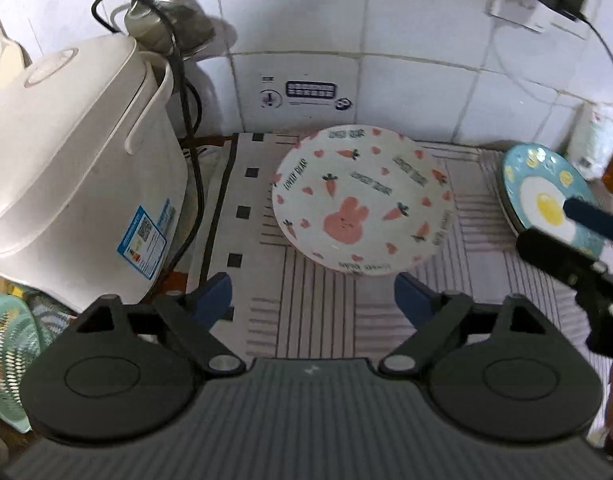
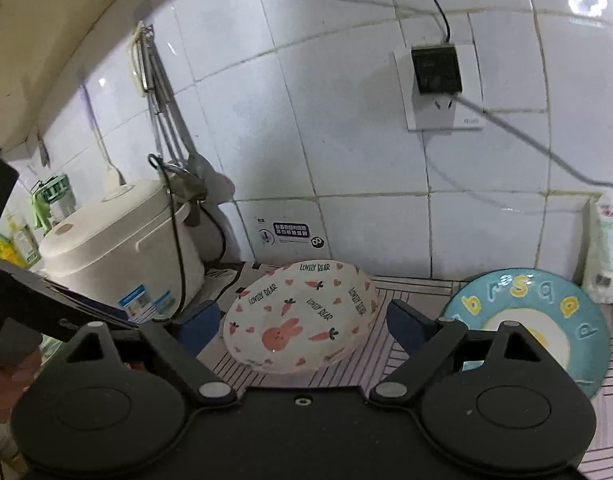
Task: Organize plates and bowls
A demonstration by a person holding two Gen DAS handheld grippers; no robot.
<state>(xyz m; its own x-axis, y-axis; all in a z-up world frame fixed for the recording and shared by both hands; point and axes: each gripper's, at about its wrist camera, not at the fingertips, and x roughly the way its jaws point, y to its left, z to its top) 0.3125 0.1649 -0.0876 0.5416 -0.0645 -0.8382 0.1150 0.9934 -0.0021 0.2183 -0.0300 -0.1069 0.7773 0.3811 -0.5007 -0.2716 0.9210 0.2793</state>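
Here both grippers, left [image 1: 310,292] and right [image 2: 302,320], have jaws spread and empty, and the bunny plate [image 1: 360,200] lies on the worktop cloth [image 1: 318,320] beside the egg plate [image 1: 546,196], so a careless grip can knock them together.

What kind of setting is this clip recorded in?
Most likely a home kitchen counter: a white rice cooker stands against a tiled wall, utensils hang from a hook, and a bunny-print bowl sits on a patterned cloth.
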